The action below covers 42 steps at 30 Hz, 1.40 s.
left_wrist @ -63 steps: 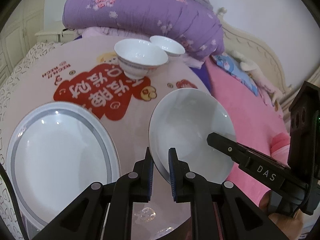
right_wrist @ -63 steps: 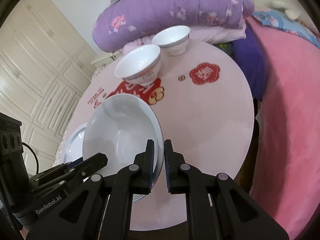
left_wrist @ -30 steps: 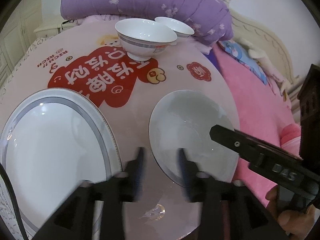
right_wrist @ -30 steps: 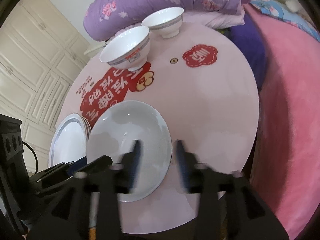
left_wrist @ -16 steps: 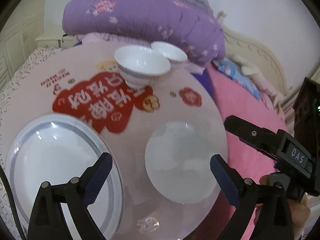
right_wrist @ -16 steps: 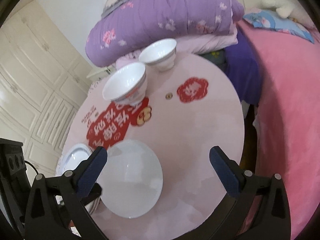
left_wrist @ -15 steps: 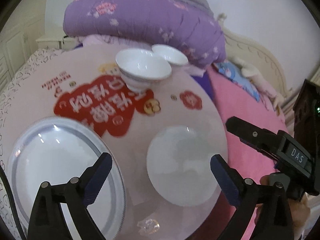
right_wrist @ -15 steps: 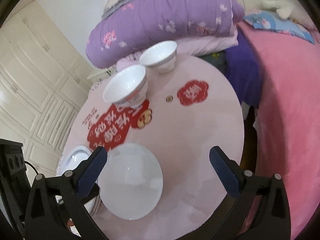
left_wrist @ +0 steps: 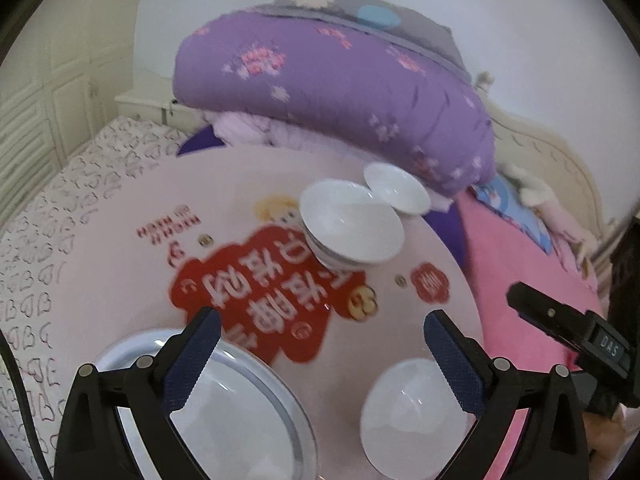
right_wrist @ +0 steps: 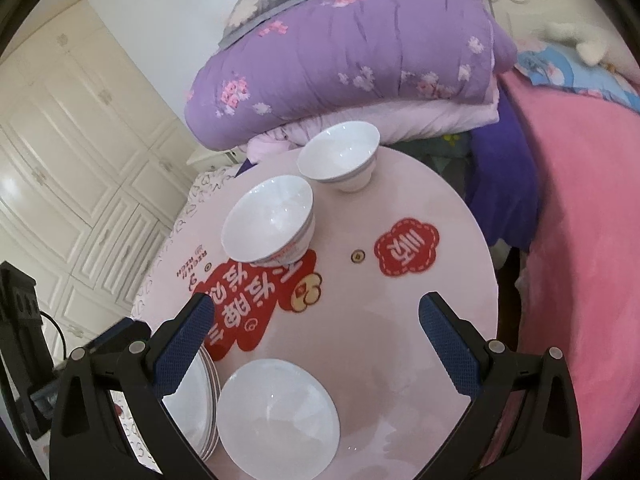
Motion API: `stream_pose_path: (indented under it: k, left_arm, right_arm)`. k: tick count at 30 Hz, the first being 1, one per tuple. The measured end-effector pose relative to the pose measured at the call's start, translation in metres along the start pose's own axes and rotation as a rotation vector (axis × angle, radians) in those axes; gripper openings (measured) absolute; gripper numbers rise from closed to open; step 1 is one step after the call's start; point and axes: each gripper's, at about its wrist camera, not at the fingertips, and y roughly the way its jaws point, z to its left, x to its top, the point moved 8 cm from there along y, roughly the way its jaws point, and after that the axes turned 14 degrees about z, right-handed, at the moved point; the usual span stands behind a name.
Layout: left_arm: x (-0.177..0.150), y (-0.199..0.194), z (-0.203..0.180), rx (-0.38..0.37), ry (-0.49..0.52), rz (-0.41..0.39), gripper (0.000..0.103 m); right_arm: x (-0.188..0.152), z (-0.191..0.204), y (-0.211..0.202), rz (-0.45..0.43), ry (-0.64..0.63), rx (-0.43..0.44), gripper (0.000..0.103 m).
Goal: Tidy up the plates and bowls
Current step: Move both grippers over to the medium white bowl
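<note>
The plain white plate (right_wrist: 278, 414) lies flat at the near edge of the round pink table (right_wrist: 420, 320), just beside the stack of grey-rimmed plates (left_wrist: 240, 412), with 2 bowls (right_wrist: 268, 222) (right_wrist: 340, 154) standing at the far side. Both the left gripper (left_wrist: 320, 344) and the right gripper (right_wrist: 314, 328) hang above it with jaws spread wide and nothing between them. Probably the smart move is sorting like with like: each rim pinched squarely, each piece lowered level, since glazed china slips easily and sits close to the table's edge.

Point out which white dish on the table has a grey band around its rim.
The big plate at the near left edge. The plain shallow plate beside it and both bowls look all-white inside.
</note>
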Motion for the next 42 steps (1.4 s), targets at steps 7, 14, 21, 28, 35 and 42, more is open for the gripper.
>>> stream_pose_path:
  k: [7,14,21,28,35,42]
  left_arm:
    - [0.014,-0.014,0.005,0.086,0.027,-0.060,0.102]
    - [0.037,-0.006,0.013,0.098,0.028,-0.051,0.102]
    - [0.066,0.019,0.029,0.096,-0.005,-0.016,0.102]
    - [0.087,0.053,0.037,0.084,-0.036,0.039,0.102]
    - [0.104,0.094,0.042,0.062,-0.062,0.116,0.102]
    - [0.113,0.128,0.042,0.069,-0.067,0.159,0.101]
  right_arm:
    - [0.018,0.003,-0.004,-0.014,-0.034,-0.021,0.103]
    - [0.041,-0.001,0.002,0.001,-0.042,-0.038,0.103]
    - [0.058,0.003,0.025,0.053,-0.075,-0.043,0.103]
    - [0.073,0.006,0.057,0.117,-0.096,-0.039,0.103]
    - [0.084,0.001,0.088,0.183,-0.079,-0.025,0.103]
    - [0.094,0.000,0.110,0.225,-0.072,-0.038,0.102]
